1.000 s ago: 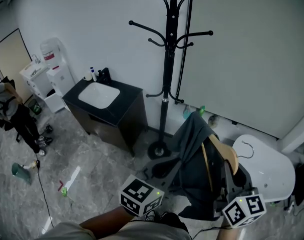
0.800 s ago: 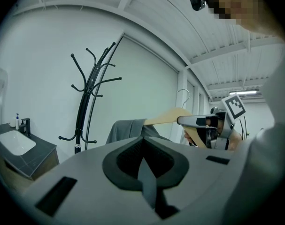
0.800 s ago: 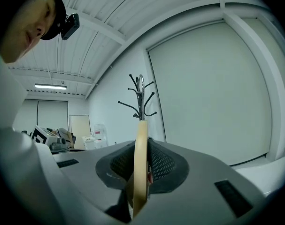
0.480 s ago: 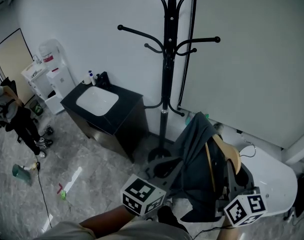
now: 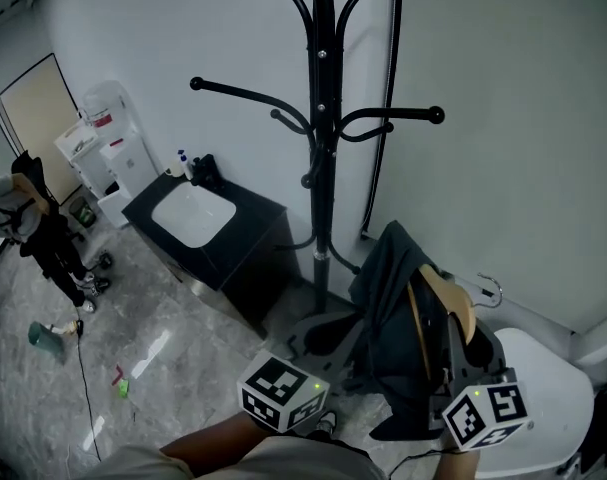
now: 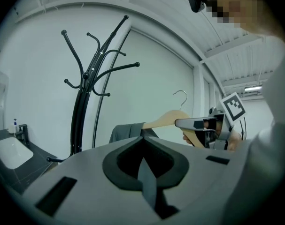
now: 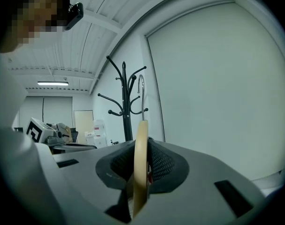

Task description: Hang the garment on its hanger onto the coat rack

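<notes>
Garment [image 5: 383,288] drapes on its wooden hanger [image 5: 451,303], which your right claw [image 7: 141,168] grips edge-on, hook upward. Coat rack [image 5: 320,168] stands ahead and to the left of that claw, its nearest arm higher than the hook. Your left claw [image 6: 143,163] is closed, apparently empty.

The rack [image 5: 318,118] runs off the head view's top edge. The garment [image 5: 388,298] covers most of the hanger [image 5: 455,303]. Bottles [image 5: 183,160] beside the sink [image 5: 191,213] are too small to identify.
</notes>
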Motion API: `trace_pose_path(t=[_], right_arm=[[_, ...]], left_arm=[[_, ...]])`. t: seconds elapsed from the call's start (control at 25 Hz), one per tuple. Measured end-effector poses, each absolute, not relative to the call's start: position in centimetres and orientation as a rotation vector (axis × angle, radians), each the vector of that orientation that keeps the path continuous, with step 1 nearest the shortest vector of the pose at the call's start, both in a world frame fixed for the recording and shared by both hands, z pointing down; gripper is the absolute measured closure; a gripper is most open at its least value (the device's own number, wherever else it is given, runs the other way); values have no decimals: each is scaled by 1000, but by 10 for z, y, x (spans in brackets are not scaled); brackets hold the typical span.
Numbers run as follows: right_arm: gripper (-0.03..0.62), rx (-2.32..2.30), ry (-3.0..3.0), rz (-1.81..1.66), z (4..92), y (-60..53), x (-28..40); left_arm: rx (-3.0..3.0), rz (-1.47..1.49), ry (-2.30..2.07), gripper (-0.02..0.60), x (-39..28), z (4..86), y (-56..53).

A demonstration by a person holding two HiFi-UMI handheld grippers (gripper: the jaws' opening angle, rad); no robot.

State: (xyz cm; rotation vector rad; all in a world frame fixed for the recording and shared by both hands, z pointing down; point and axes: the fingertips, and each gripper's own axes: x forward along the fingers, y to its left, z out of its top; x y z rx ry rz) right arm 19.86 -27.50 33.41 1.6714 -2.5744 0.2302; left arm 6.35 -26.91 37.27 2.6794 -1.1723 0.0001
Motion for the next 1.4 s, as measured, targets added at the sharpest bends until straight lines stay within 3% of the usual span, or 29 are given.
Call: trace_pose_path(t=[0.52,1.4], right_arm=[[531,1572,-2604,124,321,-407,181],[531,1460,-2590,124,335,-551,89]], left_arm=[[2650,7,-1264,577,65,367,-363],[2645,10,-1281,577,11,375,-452]])
